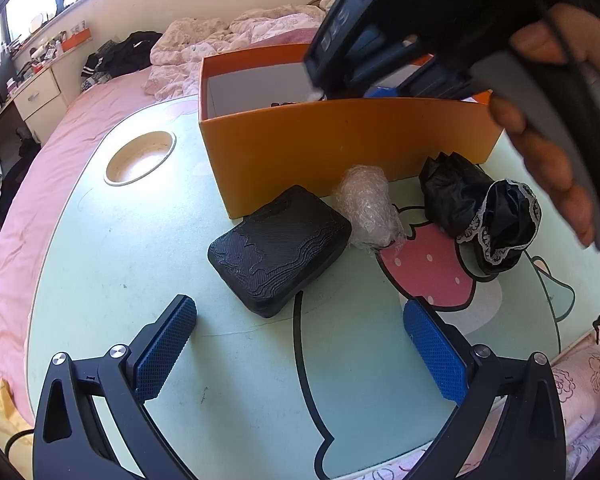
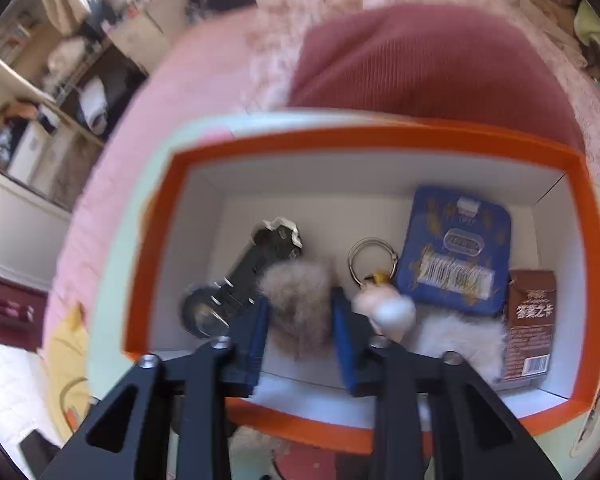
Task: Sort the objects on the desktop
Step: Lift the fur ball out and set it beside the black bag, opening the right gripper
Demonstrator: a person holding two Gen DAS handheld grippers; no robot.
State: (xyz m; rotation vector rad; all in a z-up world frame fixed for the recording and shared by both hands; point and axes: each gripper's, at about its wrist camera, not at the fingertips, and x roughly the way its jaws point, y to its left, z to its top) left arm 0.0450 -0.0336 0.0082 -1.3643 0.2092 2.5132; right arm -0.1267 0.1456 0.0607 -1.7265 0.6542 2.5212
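An orange box (image 2: 380,138) with a white inside stands on the mint table. My right gripper (image 2: 300,312) reaches into it, shut on a brown fur pompom (image 2: 300,300) of a keychain with a metal ring (image 2: 372,258). A black watch (image 2: 252,276), a blue packet (image 2: 456,256), a brown carton (image 2: 530,316) and white fluff (image 2: 460,340) lie in the box. In the left wrist view my left gripper (image 1: 300,348) hovers open over the table, nothing between its blue pads. Ahead of it lie a black textured case (image 1: 280,252), a bubble-wrap bundle (image 1: 366,208) and a black lace-trimmed bundle (image 1: 480,216).
A hand (image 1: 548,168) grips the right tool above the orange box (image 1: 340,148). A round cup hole (image 1: 140,158) sits in the table's far left. The table rests on a pink bed with crumpled bedding (image 1: 236,40) behind; drawers and clutter line the left wall.
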